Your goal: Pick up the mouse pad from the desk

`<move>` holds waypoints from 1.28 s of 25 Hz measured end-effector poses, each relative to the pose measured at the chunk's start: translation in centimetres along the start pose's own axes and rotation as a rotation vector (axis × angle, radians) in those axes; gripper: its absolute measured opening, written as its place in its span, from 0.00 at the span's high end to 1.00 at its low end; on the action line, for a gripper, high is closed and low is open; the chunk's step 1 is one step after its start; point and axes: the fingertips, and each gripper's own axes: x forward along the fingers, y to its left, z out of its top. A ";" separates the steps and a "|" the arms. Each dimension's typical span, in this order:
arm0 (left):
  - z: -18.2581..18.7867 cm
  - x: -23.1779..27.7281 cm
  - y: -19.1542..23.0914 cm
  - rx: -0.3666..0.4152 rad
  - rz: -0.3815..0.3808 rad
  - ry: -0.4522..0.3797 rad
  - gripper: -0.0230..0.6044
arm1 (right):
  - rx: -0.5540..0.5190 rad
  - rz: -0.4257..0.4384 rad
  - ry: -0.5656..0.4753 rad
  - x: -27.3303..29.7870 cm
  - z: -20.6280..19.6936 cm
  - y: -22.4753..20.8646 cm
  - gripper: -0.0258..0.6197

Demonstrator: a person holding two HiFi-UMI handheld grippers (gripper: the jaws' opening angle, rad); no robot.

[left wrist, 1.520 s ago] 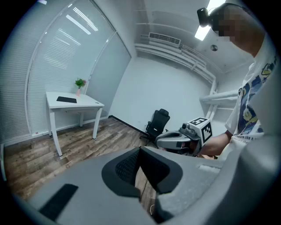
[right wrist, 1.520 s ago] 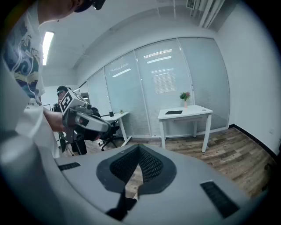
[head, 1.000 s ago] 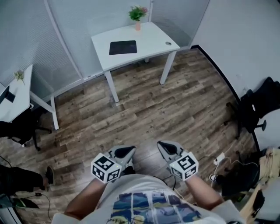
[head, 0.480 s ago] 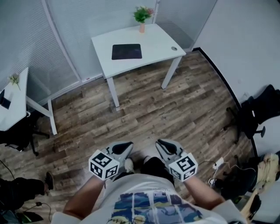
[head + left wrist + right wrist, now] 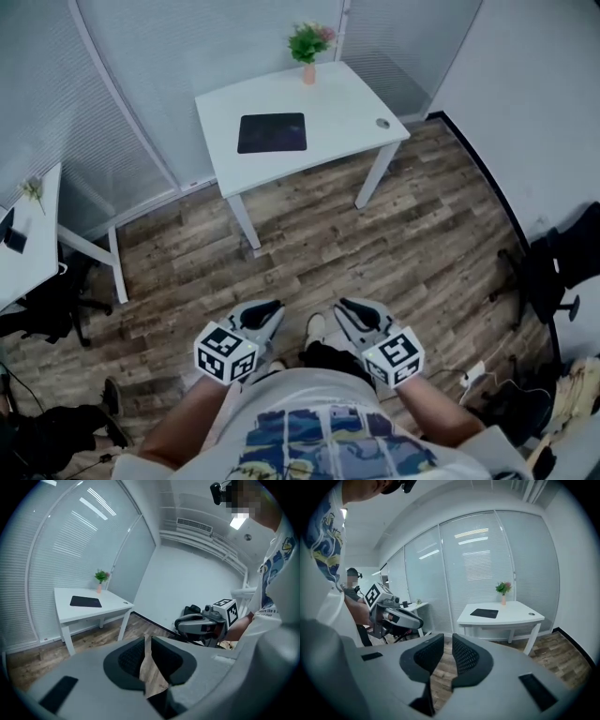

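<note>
The black mouse pad [image 5: 272, 132] lies flat on the white desk [image 5: 347, 108], far ahead of both grippers; it also shows as the dark pad [image 5: 86, 602] and the dark pad [image 5: 484, 613] in the two gripper views. My left gripper [image 5: 272, 309] is held near the body over the wood floor, its jaws opening, a narrow gap and nothing between them [image 5: 147, 641]. My right gripper [image 5: 344, 307] sits beside it, jaws slightly apart and empty [image 5: 447, 639]. Each gripper view shows the other gripper: the right one [image 5: 201, 623], the left one [image 5: 396, 613].
A potted plant [image 5: 309, 42] stands at the desk's far edge and a small round grommet [image 5: 382, 123] near its right corner. Glass partitions with blinds run behind the desk. A second white desk [image 5: 23, 244] stands at left, a black chair [image 5: 553, 272] and cables at right.
The desk has slid lower and grown larger in the head view as the person walks toward it. Both grippers keep their place in front of the body.
</note>
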 end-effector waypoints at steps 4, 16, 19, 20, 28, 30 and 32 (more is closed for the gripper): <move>3.0 3.7 2.5 -0.004 0.057 0.009 0.88 | -0.004 0.034 -0.002 1.6 1.2 -4.7 0.87; 9.4 12.6 9.4 -0.014 0.176 0.025 0.83 | 0.041 0.069 0.005 3.5 1.8 -15.9 0.87; 10.9 13.5 12.1 -0.008 0.204 0.023 0.82 | 0.061 0.064 0.007 4.6 2.0 -17.5 0.87; 11.4 13.8 13.1 -0.009 0.209 0.022 0.82 | 0.066 0.061 0.006 5.0 2.4 -17.9 0.87; 15.3 17.6 22.5 0.002 0.205 0.026 0.81 | 0.090 -0.032 0.013 9.1 4.8 -22.9 0.88; 16.1 17.6 25.5 -0.012 0.209 0.035 0.81 | 0.099 -0.043 0.023 10.6 5.6 -23.3 0.88; 17.9 18.3 28.9 -0.003 0.223 0.034 0.80 | 0.090 -0.048 0.017 12.4 7.1 -24.3 0.88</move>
